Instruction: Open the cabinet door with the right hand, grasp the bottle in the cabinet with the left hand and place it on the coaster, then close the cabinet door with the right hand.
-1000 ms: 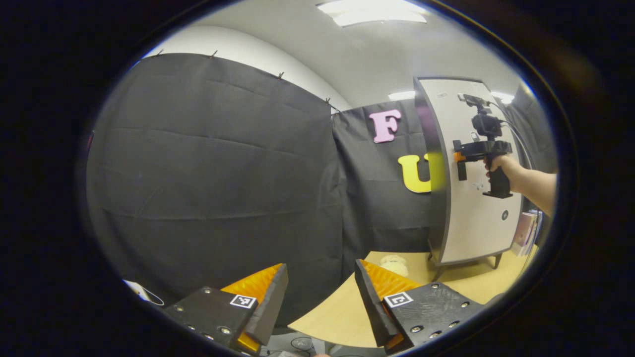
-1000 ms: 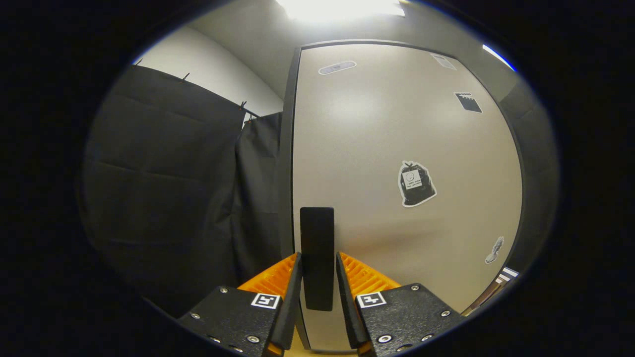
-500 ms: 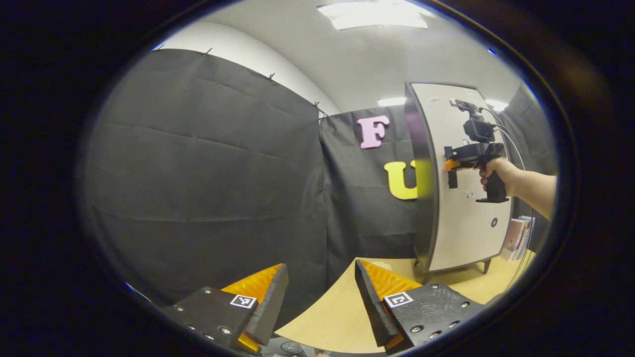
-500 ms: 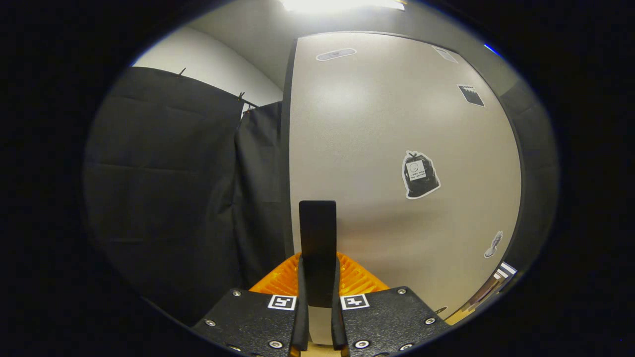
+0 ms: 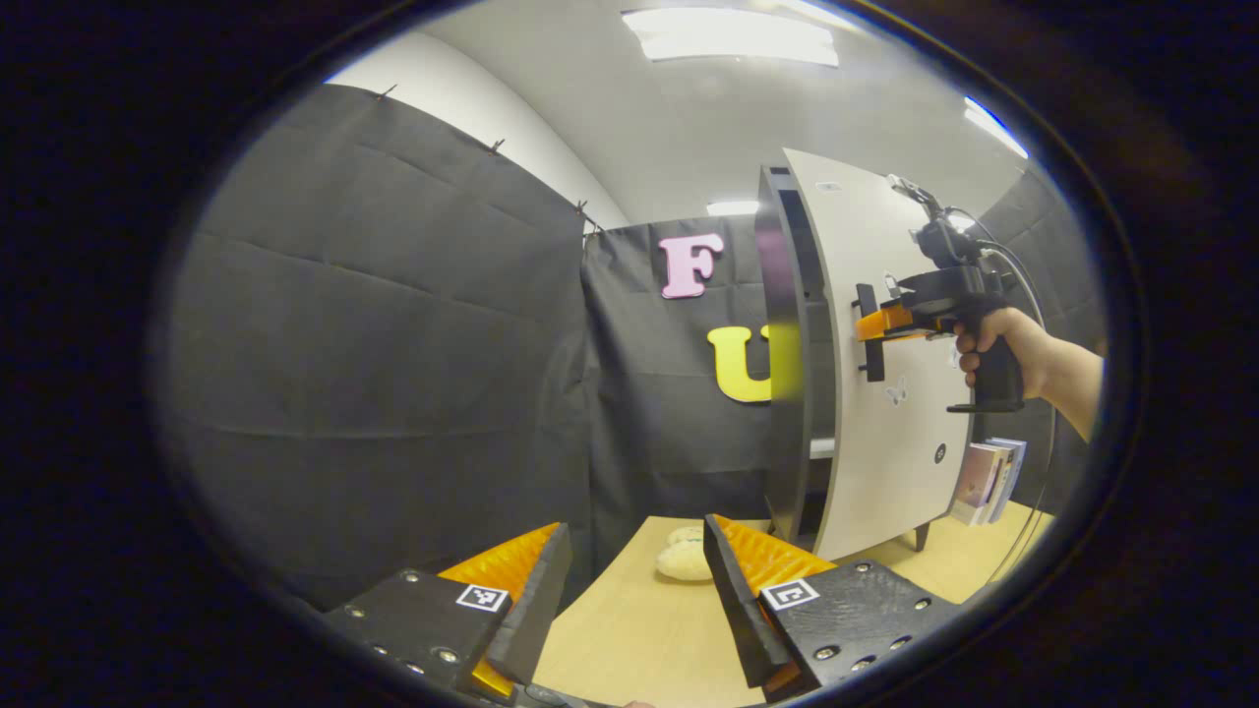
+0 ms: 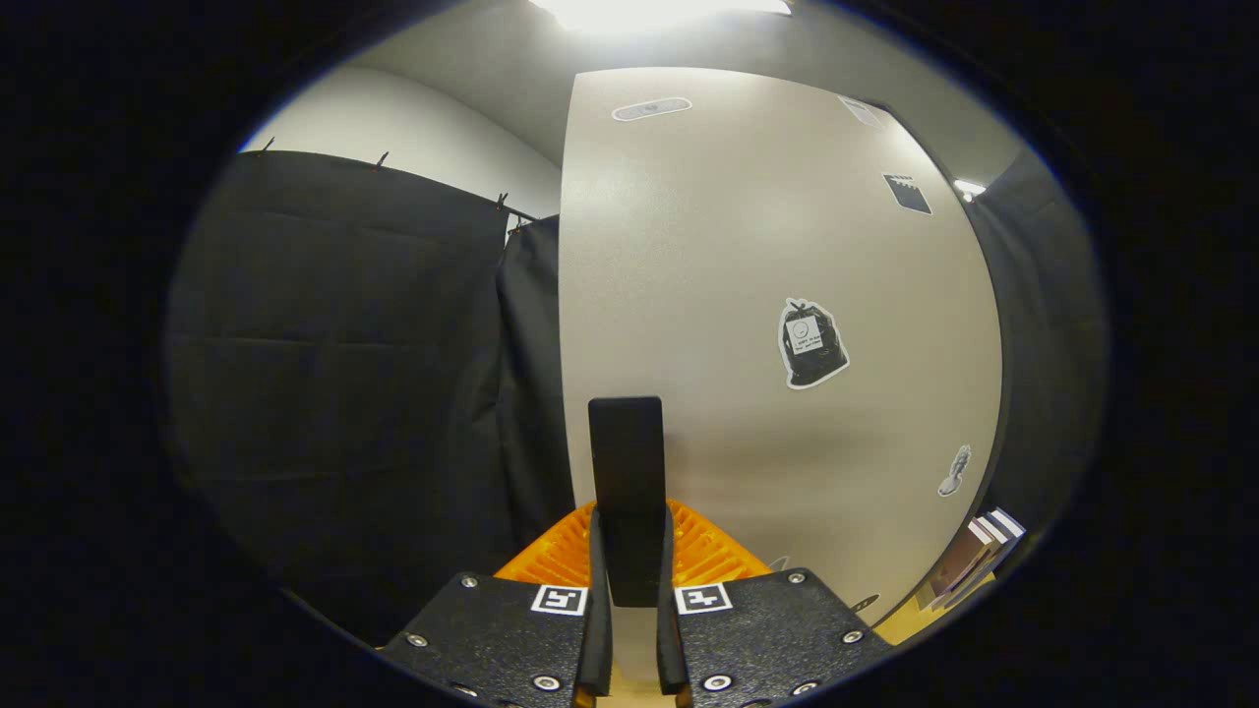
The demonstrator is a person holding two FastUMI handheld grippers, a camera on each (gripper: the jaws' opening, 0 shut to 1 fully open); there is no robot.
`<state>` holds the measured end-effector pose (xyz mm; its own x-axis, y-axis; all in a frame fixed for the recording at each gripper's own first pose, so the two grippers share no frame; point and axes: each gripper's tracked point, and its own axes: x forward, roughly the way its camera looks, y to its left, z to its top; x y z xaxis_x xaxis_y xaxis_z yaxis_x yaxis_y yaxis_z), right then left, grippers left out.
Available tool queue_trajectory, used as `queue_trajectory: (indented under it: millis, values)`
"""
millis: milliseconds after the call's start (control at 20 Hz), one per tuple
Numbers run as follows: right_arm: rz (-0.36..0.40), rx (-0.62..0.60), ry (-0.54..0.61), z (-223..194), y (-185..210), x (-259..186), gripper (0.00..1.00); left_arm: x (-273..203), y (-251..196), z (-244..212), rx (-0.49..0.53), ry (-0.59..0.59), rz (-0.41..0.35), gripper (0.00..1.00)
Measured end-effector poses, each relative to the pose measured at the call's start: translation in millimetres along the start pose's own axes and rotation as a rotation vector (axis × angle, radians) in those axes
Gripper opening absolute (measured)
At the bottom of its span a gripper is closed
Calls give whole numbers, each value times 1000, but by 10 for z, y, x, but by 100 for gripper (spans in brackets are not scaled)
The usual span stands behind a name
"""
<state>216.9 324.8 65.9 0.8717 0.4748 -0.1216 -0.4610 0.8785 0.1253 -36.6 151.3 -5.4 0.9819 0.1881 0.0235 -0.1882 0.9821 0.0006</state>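
Since the earlier frame the beige flat-panel cabinet door [image 5: 885, 393], right of frame, has swung ajar. Right gripper [image 6: 629, 551] jaws clamp its black bar handle [image 6: 627, 492]; the door appears stiff and light. Left gripper [image 5: 629, 590] jaws gape, idle. Bottle unseen inside.

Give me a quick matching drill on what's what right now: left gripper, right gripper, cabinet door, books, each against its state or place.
Things:
1. left gripper
2. right gripper
3. cabinet door
4. books

States or places:
A. swung partly open
B. jaws apart, holding nothing
C. standing on the table by the cabinet
D. clamped on the black door handle

Pairs: 1-B, 2-D, 3-A, 4-C
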Motion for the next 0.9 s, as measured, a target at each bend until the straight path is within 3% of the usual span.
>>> queue_trajectory:
  millis: [150,250,300,650,700,800,900]
  values:
    - [36,-7,6,1,-24,-65,18,-15,-86,49,13,-7,0,74]
    - [60,-18,18,5,-25,-116,18,-75,-182,82,9,-9,-3,81]
    - [72,-15,21,1,-34,-144,18,-101,-234,97,8,-9,-5,77]
    - [153,-3,29,30,-106,-409,18,-131,-621,176,17,-16,-29,78]
    - [165,-1,30,37,-109,-462,18,-134,-691,193,14,-19,-36,74]
    - [189,5,32,50,-151,-581,18,-120,-816,205,8,-21,-52,82]
    - [205,2,34,44,-246,-686,18,-97,-950,206,4,-22,-66,82]
